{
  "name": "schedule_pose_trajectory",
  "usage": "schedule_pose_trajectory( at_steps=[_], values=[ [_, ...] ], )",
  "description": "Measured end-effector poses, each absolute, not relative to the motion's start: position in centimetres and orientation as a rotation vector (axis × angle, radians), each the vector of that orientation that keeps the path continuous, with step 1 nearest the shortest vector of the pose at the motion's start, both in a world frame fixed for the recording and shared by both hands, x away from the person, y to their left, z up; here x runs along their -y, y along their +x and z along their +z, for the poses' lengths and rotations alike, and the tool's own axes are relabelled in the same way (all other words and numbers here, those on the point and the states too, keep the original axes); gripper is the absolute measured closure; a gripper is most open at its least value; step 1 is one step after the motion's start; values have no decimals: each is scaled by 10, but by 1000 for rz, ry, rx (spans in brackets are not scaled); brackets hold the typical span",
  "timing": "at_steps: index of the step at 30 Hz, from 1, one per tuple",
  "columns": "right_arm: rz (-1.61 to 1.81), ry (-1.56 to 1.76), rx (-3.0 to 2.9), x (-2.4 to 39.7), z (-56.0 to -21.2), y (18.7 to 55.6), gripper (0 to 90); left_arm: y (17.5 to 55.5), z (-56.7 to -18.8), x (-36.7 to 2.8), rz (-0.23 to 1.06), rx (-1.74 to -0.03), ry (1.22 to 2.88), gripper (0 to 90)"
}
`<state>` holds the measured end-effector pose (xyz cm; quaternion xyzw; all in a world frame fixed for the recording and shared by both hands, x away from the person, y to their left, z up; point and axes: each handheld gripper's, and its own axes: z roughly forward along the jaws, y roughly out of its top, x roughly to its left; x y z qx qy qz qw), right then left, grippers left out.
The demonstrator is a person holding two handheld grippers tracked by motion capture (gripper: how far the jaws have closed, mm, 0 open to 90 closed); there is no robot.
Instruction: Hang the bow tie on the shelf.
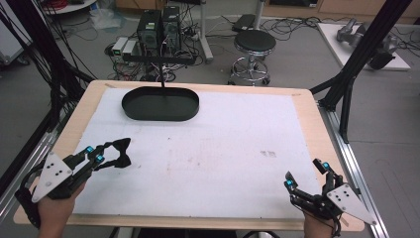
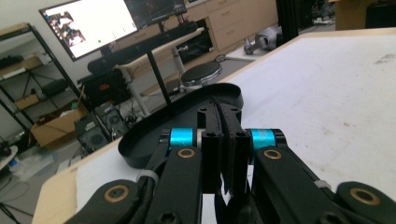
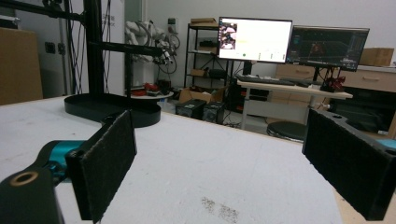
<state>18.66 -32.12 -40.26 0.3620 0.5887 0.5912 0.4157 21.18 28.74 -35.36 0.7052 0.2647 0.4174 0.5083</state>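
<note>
Left tongs (image 1: 122, 151) raised, closed, toward tray (image 1: 160, 104)

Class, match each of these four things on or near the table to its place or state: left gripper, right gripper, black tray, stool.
Things:
1. left gripper
2. right gripper
3. tray
4. stool

Places or states:
A. on the floor beyond the table
B. jaws wide apart, near the table's right edge
C. at the table's far edge, nothing in it
D. jaws pressed together, nothing between them

Pairs: 1-D, 2-B, 3-C, 4-A
</note>
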Motion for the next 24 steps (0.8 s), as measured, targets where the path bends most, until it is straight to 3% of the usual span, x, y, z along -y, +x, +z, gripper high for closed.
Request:
schedule_pose_trajectory(
  at_steps=[9, 24],
  values=[
    [1484, 907, -1479, 323, -403, 188, 91, 236, -329, -279, 1066, -533, 1594, 869],
    [1489, 905, -1482, 324, -403, 192, 91, 306, -308, -279, 1070, -520, 1455, 870]
  ],
)
